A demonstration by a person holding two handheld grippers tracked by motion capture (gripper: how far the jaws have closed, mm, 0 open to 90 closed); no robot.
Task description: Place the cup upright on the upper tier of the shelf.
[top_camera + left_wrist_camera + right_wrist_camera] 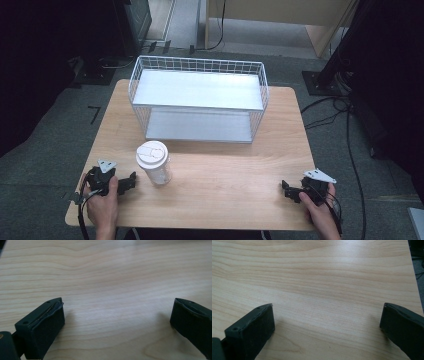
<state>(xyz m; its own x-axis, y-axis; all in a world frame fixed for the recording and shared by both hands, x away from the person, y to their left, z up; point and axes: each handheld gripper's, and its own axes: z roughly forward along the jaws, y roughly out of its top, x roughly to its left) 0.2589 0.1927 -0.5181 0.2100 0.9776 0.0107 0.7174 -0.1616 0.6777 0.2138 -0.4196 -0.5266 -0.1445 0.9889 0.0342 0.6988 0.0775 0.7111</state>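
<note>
A clear cup with a white lid (154, 164) stands upright on the wooden table (225, 170), left of centre. Behind it sits a white wire rack (197, 99) with two shelves. My left gripper (131, 181) rests at the table's near left corner, just left of the cup and apart from it. In the left gripper view the left gripper (117, 322) is open over bare wood. My right gripper (286, 190) lies at the near right corner. Its jaws are wide apart in the right gripper view, where the right gripper (327, 325) holds nothing.
Dark stands and cables (345, 125) lie on the grey floor to the right of the table. A wooden cabinet (280, 15) stands beyond the far edge.
</note>
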